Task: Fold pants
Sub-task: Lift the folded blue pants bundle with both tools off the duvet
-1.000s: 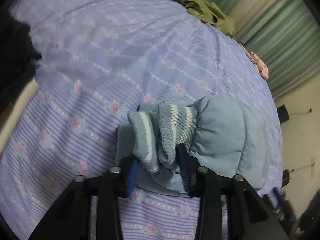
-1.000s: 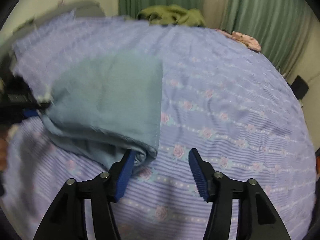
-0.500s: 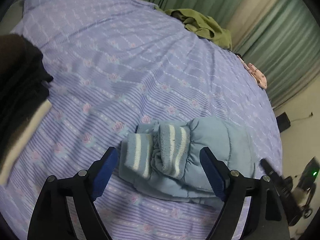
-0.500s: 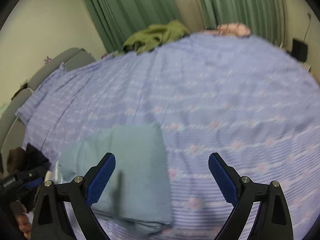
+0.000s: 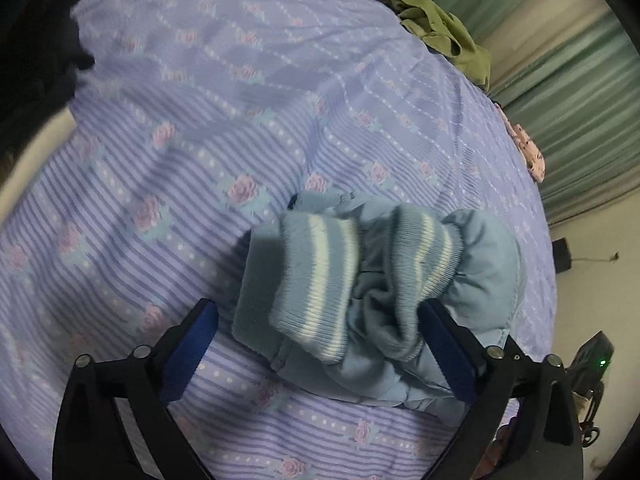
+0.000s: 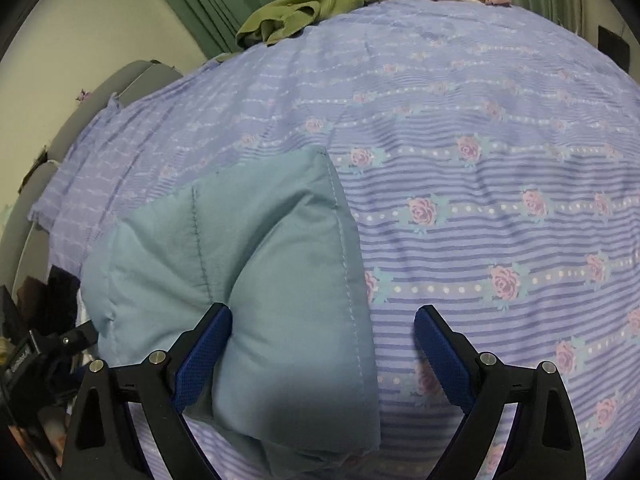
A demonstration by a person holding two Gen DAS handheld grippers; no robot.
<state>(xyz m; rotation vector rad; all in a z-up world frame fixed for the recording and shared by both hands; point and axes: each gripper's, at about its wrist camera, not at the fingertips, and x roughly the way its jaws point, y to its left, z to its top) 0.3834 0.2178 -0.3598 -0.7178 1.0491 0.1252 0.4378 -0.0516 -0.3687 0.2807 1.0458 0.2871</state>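
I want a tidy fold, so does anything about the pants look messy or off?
Yes. The striped cuffs lie bunched and twisted on the folded pants, between the open left gripper fingers, not flat and aligned.

Bed point(image 5: 224, 92) covered by lavender sheet point(image 6: 480, 128), striped, rows of pink roses and white dots. Folded light-blue pants point(image 6: 256, 264) lie directly on the sheet near its close edge, striped knit cuffs point(image 5: 316, 276) bunched on top. Olive-green garment point(image 6: 304, 8) heaped at far edge by green curtains. Pink patterned cloth point(image 5: 528, 152) at far side edge, well apart from the pants
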